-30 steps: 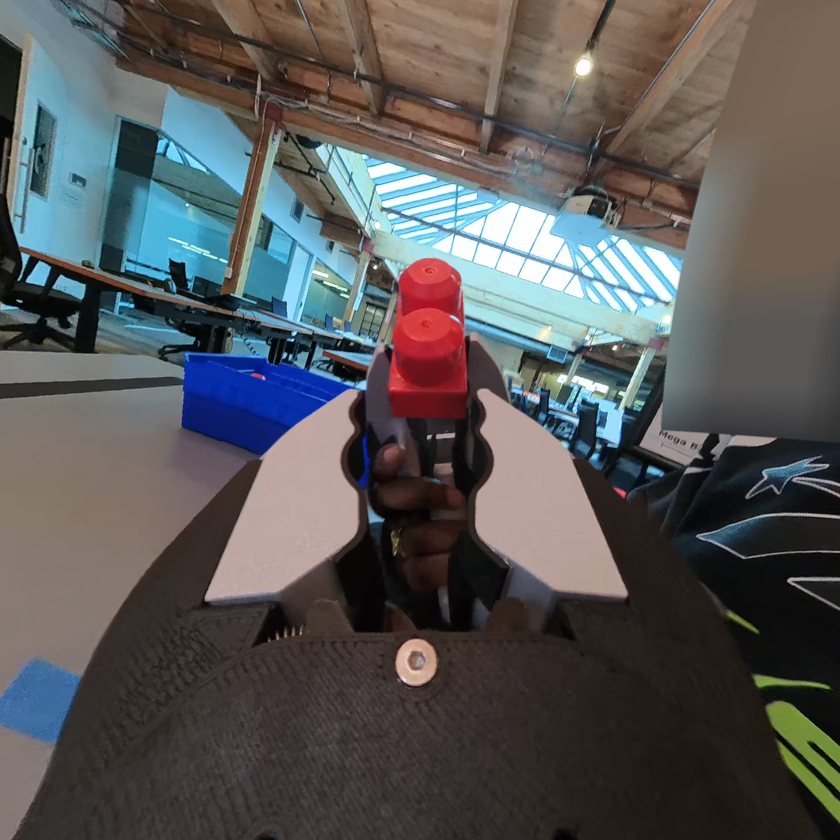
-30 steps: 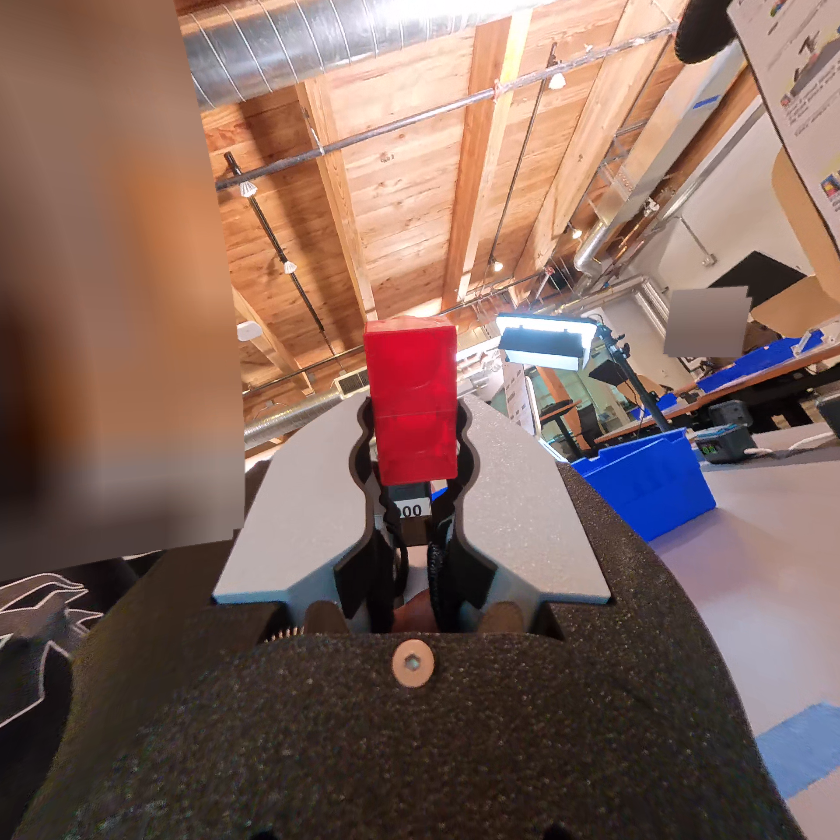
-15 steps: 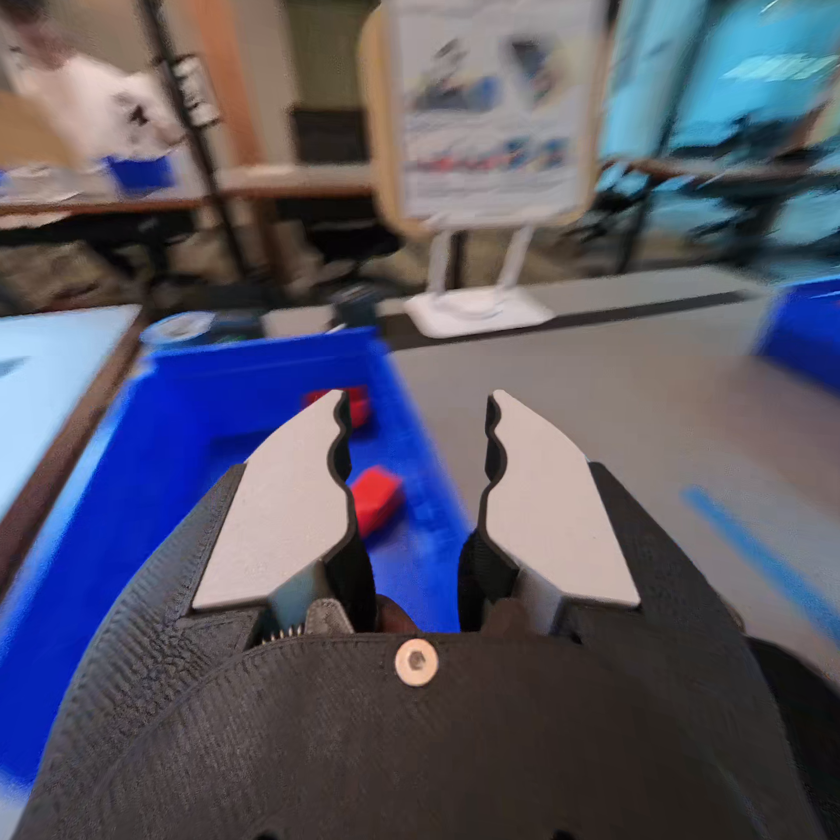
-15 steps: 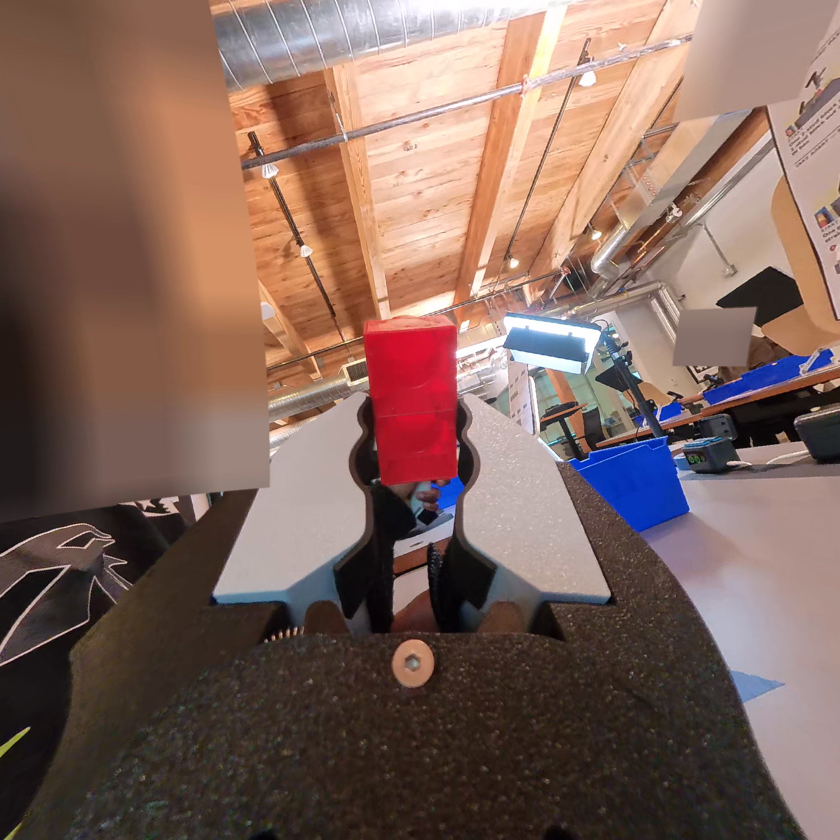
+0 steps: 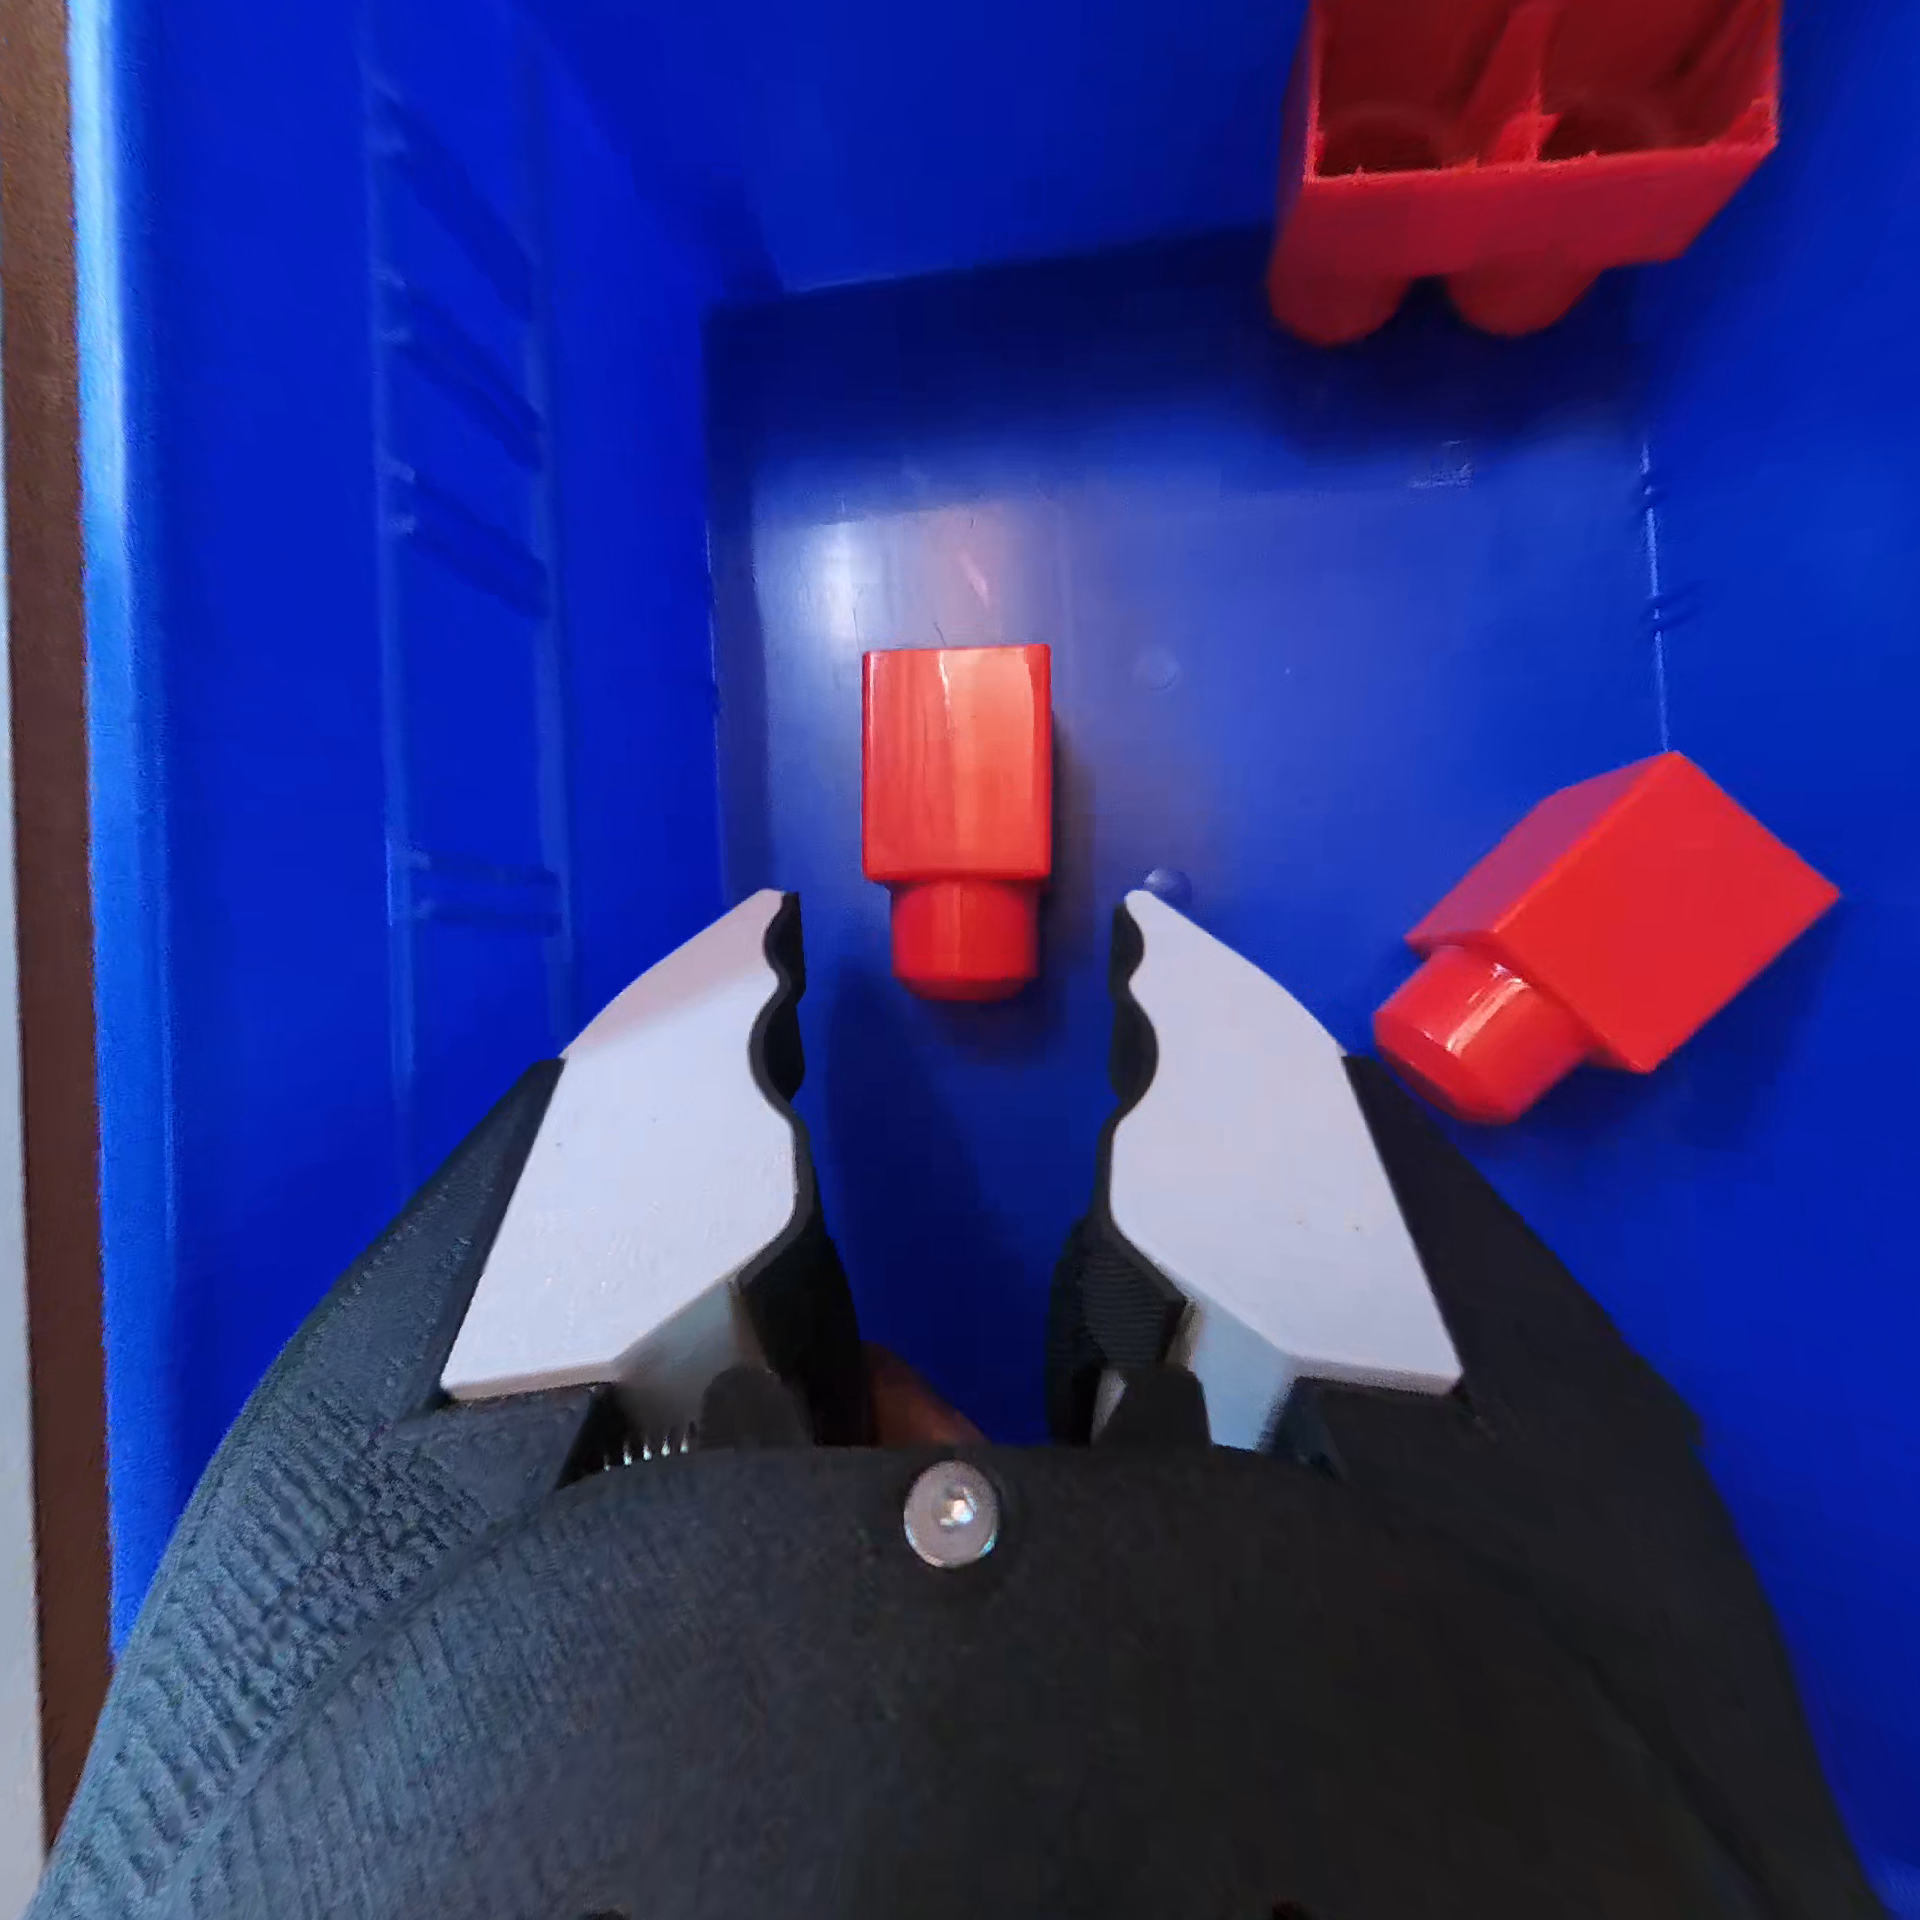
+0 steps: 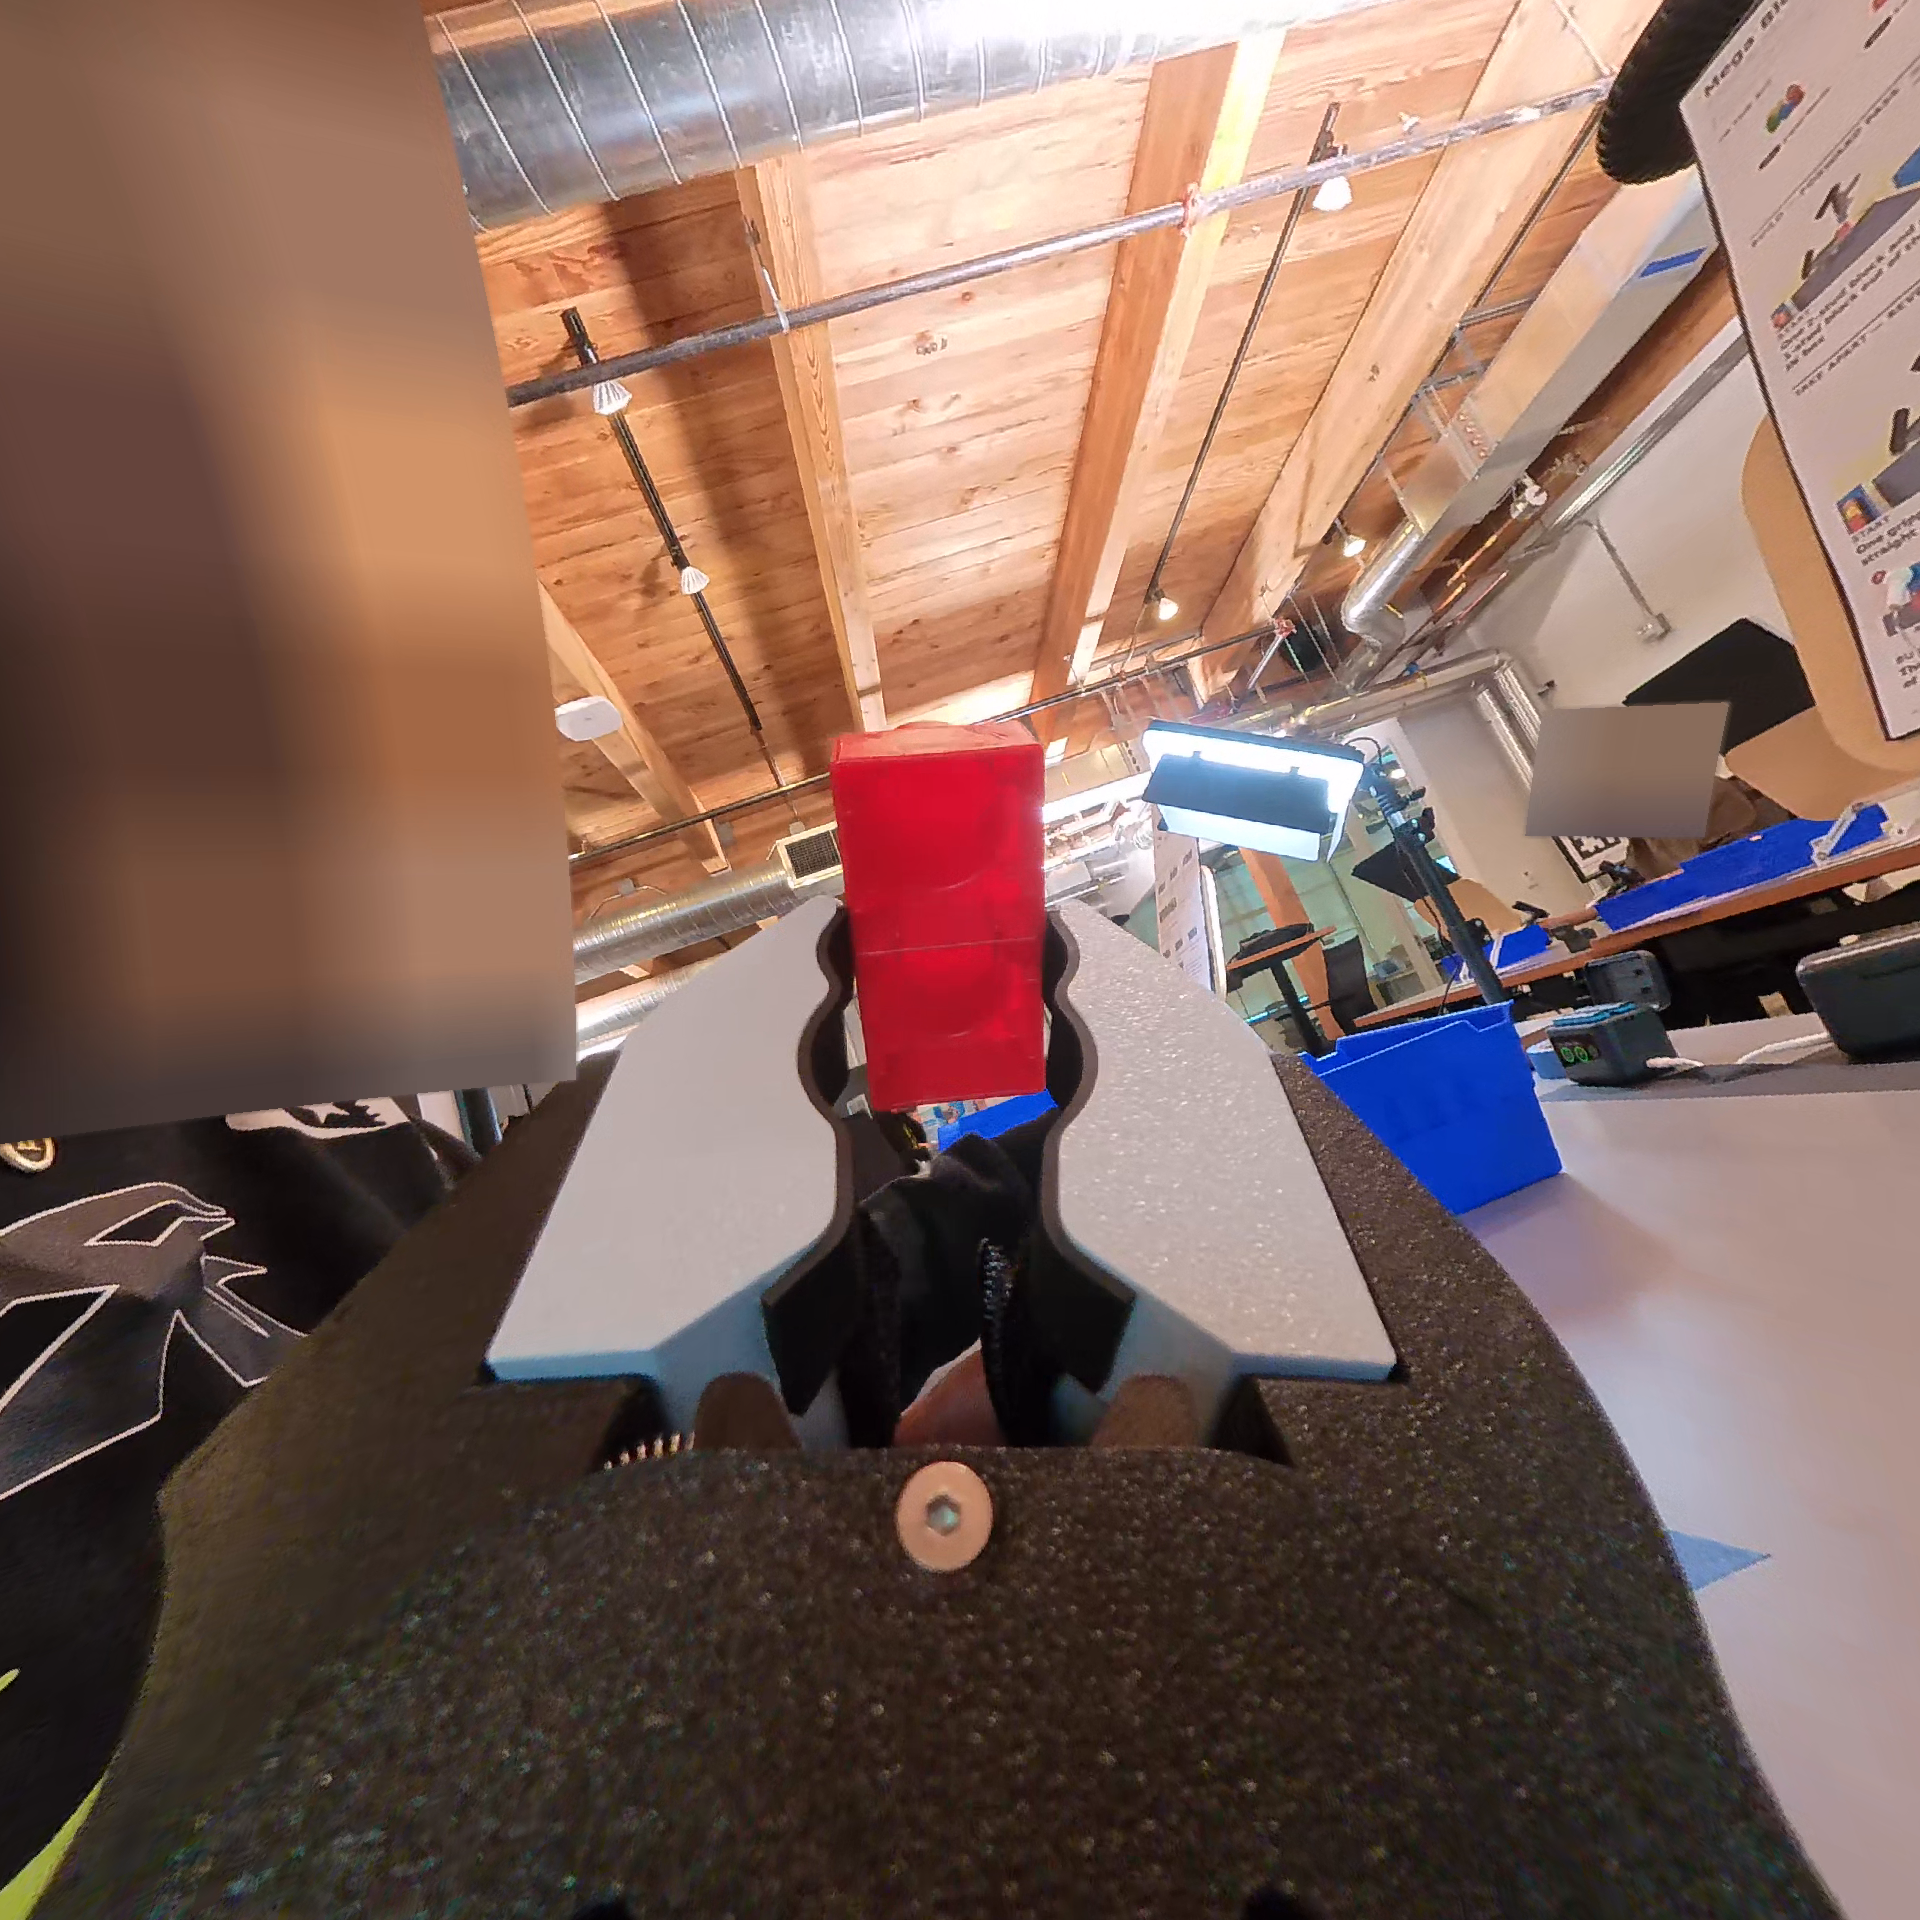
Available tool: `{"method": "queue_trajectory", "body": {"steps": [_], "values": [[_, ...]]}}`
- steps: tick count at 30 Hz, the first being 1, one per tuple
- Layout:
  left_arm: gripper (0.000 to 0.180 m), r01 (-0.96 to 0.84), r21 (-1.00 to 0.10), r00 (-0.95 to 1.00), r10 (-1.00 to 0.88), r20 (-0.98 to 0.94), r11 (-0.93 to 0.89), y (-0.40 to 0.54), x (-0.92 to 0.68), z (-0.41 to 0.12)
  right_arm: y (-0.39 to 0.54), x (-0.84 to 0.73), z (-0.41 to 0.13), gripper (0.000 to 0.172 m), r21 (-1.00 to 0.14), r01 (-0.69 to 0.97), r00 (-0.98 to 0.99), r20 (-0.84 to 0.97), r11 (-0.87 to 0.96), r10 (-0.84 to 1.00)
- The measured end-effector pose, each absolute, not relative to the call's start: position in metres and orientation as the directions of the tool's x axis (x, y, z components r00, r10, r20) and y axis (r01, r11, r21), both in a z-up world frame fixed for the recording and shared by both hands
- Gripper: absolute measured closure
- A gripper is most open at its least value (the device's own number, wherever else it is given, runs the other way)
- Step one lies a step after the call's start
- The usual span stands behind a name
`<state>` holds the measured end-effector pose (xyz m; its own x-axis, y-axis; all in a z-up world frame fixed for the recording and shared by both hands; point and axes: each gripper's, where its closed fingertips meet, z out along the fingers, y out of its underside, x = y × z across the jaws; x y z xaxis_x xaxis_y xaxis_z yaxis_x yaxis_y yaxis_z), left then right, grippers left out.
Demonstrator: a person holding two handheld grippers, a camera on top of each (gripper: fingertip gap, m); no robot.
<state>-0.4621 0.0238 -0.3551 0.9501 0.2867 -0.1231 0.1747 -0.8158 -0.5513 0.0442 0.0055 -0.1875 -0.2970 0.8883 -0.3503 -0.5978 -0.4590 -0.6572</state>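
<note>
here the left gripper (image 5: 954, 914) stands wide and empty inside the blue bin (image 5: 260, 727), its fingers apart from the small red block (image 5: 956, 769) lying just ahead. the right gripper (image 6: 940, 935) clamps a red two-block stack (image 6: 938, 914), raised toward the ceiling.

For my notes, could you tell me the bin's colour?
Blue; the bin shows best in the left wrist view.

The left gripper (image 5: 956, 914) let go of the red brick held by the right gripper (image 6: 940, 914), swung away from it, opened wider and dropped into the blue bin (image 5: 312, 623), its open jaws ending just short of a single-stud red block (image 5: 956, 769) lying on the floor.
</note>
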Motion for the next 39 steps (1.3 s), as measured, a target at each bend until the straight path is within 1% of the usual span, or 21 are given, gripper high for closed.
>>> {"method": "queue_trajectory", "body": {"steps": [2,4,6,10,14,17,19,21,22,24,25,27,29,30,32,36,38,39], "values": [[0.128,0.177,-0.515,0.958,0.266,-0.104,-0.839,0.025,-0.460,-0.361,0.007,0.044,-0.188,0.137,-0.653,-0.598,-0.297,-0.357,-0.464,0.885],[0.127,0.174,-0.455,0.966,0.241,-0.094,-0.873,0.021,-0.458,-0.371,0.008,0.044,-0.189,0.137,-0.653,-0.597,-0.292,-0.364,-0.466,0.884],[0.150,0.172,-0.488,0.968,0.239,-0.079,-0.856,0.025,-0.459,-0.368,0.009,0.044,-0.189,0.137,-0.652,-0.598,-0.290,-0.365,-0.465,0.885],[0.150,0.130,-0.520,0.972,0.212,-0.100,-0.844,0.024,-0.460,-0.360,0.011,0.044,-0.190,0.136,-0.652,-0.595,-0.288,-0.374,-0.470,0.882],[0.150,0.052,-0.599,0.981,0.153,-0.119,-0.799,0.024,-0.443,-0.326,0.009,0.042,-0.190,0.137,-0.657,-0.591,-0.291,-0.367,-0.468,0.883],[0.150,-0.079,-0.670,0.986,0.040,-0.160,-0.738,0.025,-0.409,-0.284,0.008,0.042,-0.190,0.137,-0.661,-0.587,-0.297,-0.361,-0.467,0.884],[0.151,-0.182,-0.700,0.981,-0.081,-0.175,-0.691,0.025,-0.372,-0.257,0.008,0.042,-0.190,0.137,-0.660,-0.587,-0.297,-0.362,-0.468,0.884],[0.151,-0.281,-0.701,0.959,-0.229,-0.169,-0.656,0.021,-0.326,-0.237,0.007,0.042,-0.190,0.137,-0.659,-0.587,-0.301,-0.361,-0.470,0.883],[0.151,-0.334,-0.685,0.936,-0.312,-0.162,-0.648,0.017,-0.302,-0.232,0.007,0.042,-0.190,0.137,-0.661,-0.586,-0.301,-0.360,-0.469,0.883],[0.151,-0.457,-0.604,0.869,-0.472,-0.147,-0.653,0.005,-0.260,-0.233,0.005,0.042,-0.190,0.137,-0.667,-0.582,-0.301,-0.355,-0.465,0.885],[0.151,-0.523,-0.539,0.828,-0.543,-0.138,-0.661,-0.002,-0.243,-0.239,0.005,0.041,-0.190,0.137,-0.669,-0.581,-0.300,-0.352,-0.462,0.887],[0.151,-0.649,-0.366,0.743,-0.660,-0.112,-0.667,-0.018,-0.219,-0.259,0.004,0.042,-0.190,0.137,-0.670,-0.582,-0.301,-0.350,-0.461,0.887],[0.151,-0.746,-0.163,0.663,-0.743,-0.094,-0.646,-0.032,-0.208,-0.279,0.005,0.042,-0.190,0.137,-0.668,-0.583,-0.302,-0.350,-0.463,0.887],[0.151,-0.778,-0.071,0.628,-0.773,-0.088,-0.624,-0.035,-0.205,-0.288,0.005,0.042,-0.190,0.137,-0.667,-0.584,-0.302,-0.351,-0.463,0.886],[0.151,-0.808,0.075,0.580,-0.811,-0.077,-0.584,-0.036,-0.203,-0.302,0.005,0.043,-0.189,0.137,-0.664,-0.588,-0.301,-0.350,-0.462,0.887],[0.151,-0.806,0.279,0.533,-0.845,-0.043,-0.523,-0.033,-0.204,-0.319,0.006,0.045,-0.189,0.137,-0.658,-0.596,-0.299,-0.350,-0.460,0.888],[0.150,-0.797,0.344,0.522,-0.853,-0.020,-0.496,-0.033,-0.205,-0.324,0.006,0.045,-0.189,0.137,-0.654,-0.598,-0.303,-0.351,-0.464,0.886],[0.150,-0.796,0.358,0.520,-0.854,-0.007,-0.487,-0.032,-0.203,-0.326,0.006,0.045,-0.189,0.137,-0.652,-0.599,-0.305,-0.351,-0.465,0.885]]}}
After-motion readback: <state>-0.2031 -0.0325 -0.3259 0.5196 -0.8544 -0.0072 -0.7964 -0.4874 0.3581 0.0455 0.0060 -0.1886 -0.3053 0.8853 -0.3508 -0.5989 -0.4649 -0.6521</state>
